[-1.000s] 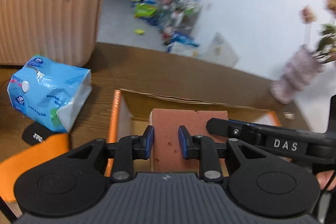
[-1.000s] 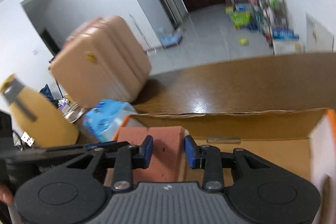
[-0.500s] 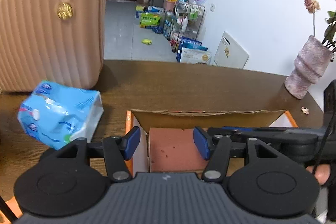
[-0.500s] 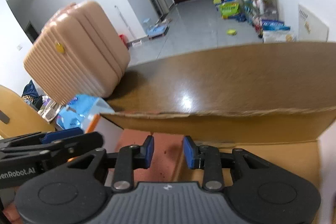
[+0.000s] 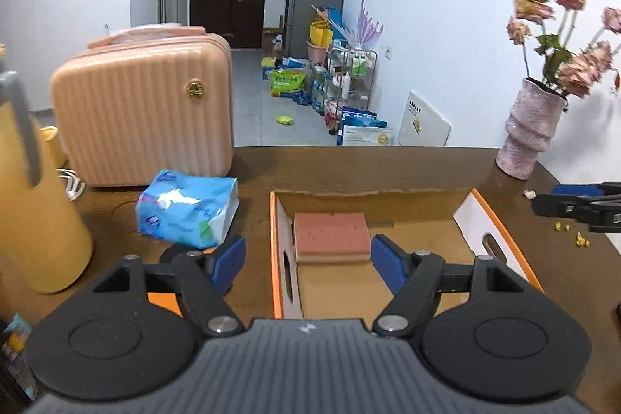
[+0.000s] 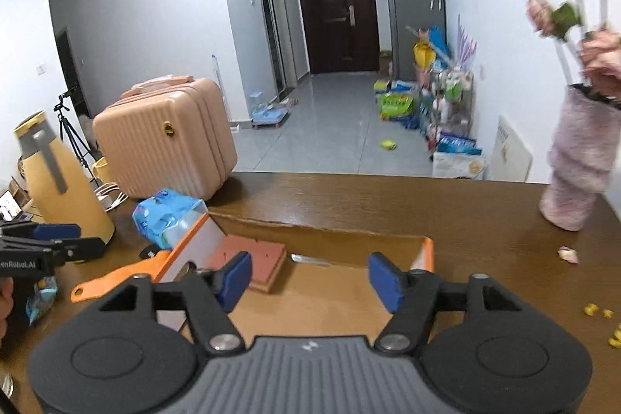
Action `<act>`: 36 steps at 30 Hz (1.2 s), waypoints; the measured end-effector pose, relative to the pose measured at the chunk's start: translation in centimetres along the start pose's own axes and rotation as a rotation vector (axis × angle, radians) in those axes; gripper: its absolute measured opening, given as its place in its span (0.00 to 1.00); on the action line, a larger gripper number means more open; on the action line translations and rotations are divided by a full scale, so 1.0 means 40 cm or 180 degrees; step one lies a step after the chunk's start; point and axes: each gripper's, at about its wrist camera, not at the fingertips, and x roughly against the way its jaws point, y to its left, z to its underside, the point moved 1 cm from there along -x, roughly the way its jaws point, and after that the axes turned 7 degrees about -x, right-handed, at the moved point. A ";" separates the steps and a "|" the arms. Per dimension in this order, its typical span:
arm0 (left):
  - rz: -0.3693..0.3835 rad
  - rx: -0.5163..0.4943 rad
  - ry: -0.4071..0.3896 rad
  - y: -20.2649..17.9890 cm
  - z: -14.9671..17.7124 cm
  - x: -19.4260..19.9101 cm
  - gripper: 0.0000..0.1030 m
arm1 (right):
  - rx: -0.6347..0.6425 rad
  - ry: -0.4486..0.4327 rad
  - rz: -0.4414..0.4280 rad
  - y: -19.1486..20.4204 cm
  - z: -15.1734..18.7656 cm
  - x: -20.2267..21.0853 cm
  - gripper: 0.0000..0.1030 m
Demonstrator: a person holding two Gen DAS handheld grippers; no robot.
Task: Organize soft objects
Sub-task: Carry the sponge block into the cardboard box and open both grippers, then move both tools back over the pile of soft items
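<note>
Both grippers had drawn back from the box, jaws just opened and empty: left gripper (image 5: 308,260), right gripper (image 6: 308,278). Between them lay the flat reddish-pink sponge block (image 5: 330,233) inside the orange-rimmed cardboard box (image 5: 495,220); farther left sat a blue plastic tissue pack (image 5: 188,212).

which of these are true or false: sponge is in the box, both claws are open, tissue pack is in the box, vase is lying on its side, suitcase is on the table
1. The reddish sponge lies inside the cardboard box. True.
2. The left claw and the right claw are both open and hold nothing. True; their jaws have just been opening.
3. The blue tissue pack is in the box. False: it lies on the table beside it.
4. The vase lies on its side. False: it stands upright.
5. The pink suitcase stands on the table. True.
</note>
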 end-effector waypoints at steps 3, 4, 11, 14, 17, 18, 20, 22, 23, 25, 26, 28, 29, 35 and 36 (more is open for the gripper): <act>-0.0049 0.0052 -0.0091 -0.021 0.053 0.073 0.75 | 0.0056 -0.0124 0.0011 -0.007 0.059 0.097 0.70; -0.0063 0.0084 -0.0116 -0.028 0.072 0.096 0.76 | 0.0070 -0.0159 0.0002 -0.006 0.079 0.121 0.70; -0.0229 0.0027 -0.0340 -0.088 0.237 0.237 0.81 | 0.0178 -0.0361 -0.0007 0.001 0.244 0.260 0.78; -0.0250 0.0082 -0.0355 -0.102 0.324 0.281 0.82 | 0.0170 -0.0430 -0.0047 0.007 0.316 0.302 0.78; -0.0188 0.0053 -0.0329 -0.114 0.430 0.333 0.83 | 0.0037 -0.0473 -0.0116 0.008 0.401 0.347 0.78; -0.0165 0.0023 -0.0356 -0.117 0.463 0.354 0.84 | 0.0022 -0.0486 -0.0143 0.007 0.434 0.367 0.78; -0.0096 -0.0092 -0.0444 -0.131 0.528 0.400 0.92 | 0.0033 -0.0521 -0.0151 0.012 0.495 0.406 0.78; -0.0062 -0.0147 -0.0622 -0.146 0.583 0.446 0.94 | 0.0101 -0.0561 -0.0181 0.021 0.557 0.443 0.80; -0.0063 -0.0134 -0.0688 -0.155 0.606 0.464 0.94 | 0.0104 -0.0594 -0.0182 0.024 0.592 0.463 0.81; -0.0061 -0.0059 -0.0788 -0.167 0.652 0.500 0.95 | 0.0141 -0.0630 -0.0194 0.038 0.661 0.495 0.81; -0.0060 -0.0017 -0.0822 -0.171 0.672 0.513 0.96 | 0.0137 -0.0653 -0.0199 0.041 0.695 0.509 0.82; -0.0032 0.0005 -0.0835 -0.179 0.702 0.529 0.97 | 0.0135 -0.0655 -0.0181 0.051 0.757 0.529 0.82; -0.0010 -0.0027 -0.0794 -0.185 0.712 0.530 0.97 | 0.0125 -0.0686 -0.0149 0.054 0.787 0.539 0.83; -0.0055 -0.0253 -0.0678 -0.220 0.712 0.476 0.97 | 0.0166 -0.0776 -0.0089 0.070 0.847 0.535 0.84; -0.0035 -0.0260 -0.0652 -0.223 0.713 0.463 0.97 | 0.0159 -0.0772 -0.0095 0.069 0.846 0.525 0.84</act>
